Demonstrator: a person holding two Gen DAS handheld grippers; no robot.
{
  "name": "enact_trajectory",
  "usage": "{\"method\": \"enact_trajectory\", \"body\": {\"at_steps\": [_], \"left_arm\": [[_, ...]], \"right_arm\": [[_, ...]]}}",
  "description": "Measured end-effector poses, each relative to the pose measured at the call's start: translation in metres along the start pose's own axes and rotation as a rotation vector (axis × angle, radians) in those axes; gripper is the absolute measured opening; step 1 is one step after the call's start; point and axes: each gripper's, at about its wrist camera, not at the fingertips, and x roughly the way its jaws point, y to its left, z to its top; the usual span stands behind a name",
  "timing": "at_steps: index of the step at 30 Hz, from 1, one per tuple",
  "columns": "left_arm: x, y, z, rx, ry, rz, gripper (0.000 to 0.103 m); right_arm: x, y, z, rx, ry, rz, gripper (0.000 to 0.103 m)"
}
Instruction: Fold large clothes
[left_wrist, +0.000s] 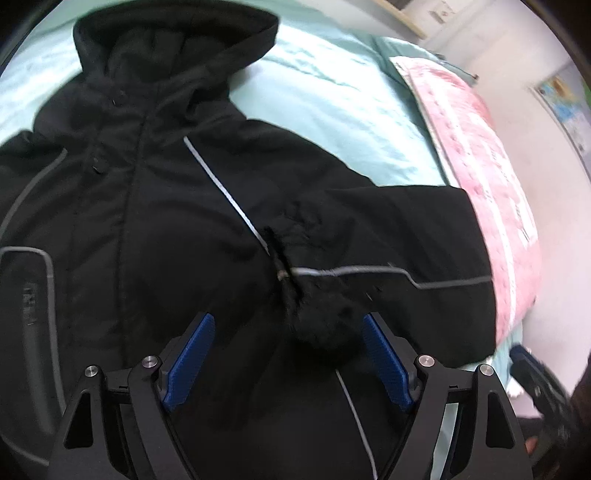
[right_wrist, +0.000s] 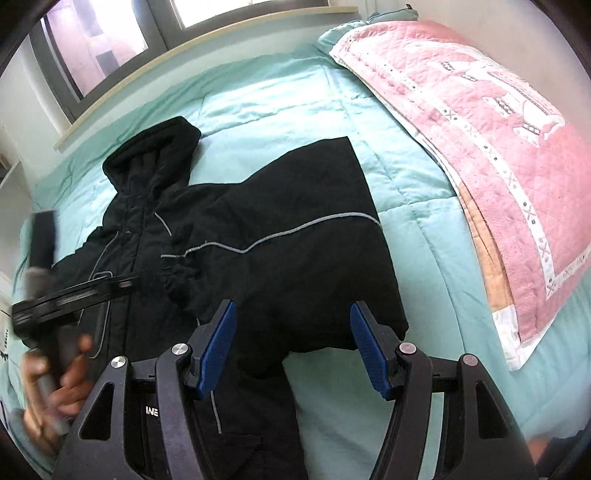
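Jacket (right_wrist: 258, 236), black and hooded, lies flat mid-bed on the teal quilt (right_wrist: 280, 107), sleeve toward the pink blanket (right_wrist: 491, 147). Left gripper (left_wrist: 286, 323) and right gripper (right_wrist: 291, 312) hover over it, jaws spread, empty.

A black hooded jacket (right_wrist: 236, 236) lies flat, front up, on the bed. Its hood (right_wrist: 155, 155) points toward 11 o'clock in the right wrist view. One sleeve (right_wrist: 295, 221) is folded across the chest, its cuff (right_wrist: 177, 262) bunched near the front closure. Grey piping (right_wrist: 280, 232) runs along sleeve and chest.
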Motion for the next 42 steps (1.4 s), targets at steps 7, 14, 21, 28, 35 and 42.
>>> {"method": "enact_trajectory", "body": {"at_steps": [7, 14, 21, 28, 35, 42], "left_arm": [[0.029, -0.003, 0.004, -0.027, 0.039, -0.032, 0.083], [0.049, -0.018, 0.015, -0.045, 0.026, -0.068, 0.065], [0.025, -0.036, 0.023, 0.098, -0.038, -0.023, 0.022], [-0.043, -0.028, 0.027, 0.190, -0.160, 0.028, 0.022], [-0.117, 0.044, 0.021, 0.179, -0.256, 0.138, 0.022], [-0.146, 0.152, 0.008, 0.082, -0.239, 0.285, 0.022]], "right_arm": [[0.007, -0.011, -0.007, -0.008, 0.012, -0.032, 0.067], [0.007, -0.019, -0.013, 0.017, 0.011, -0.038, 0.067], [0.005, -0.010, -0.014, 0.001, 0.004, -0.042, 0.067], [0.010, 0.014, -0.010, 0.004, 0.006, -0.008, 0.067], [0.009, 0.049, 0.001, 0.004, -0.023, 0.075, 0.067], [0.051, 0.108, -0.001, -0.072, 0.044, 0.122, 0.067]]}}
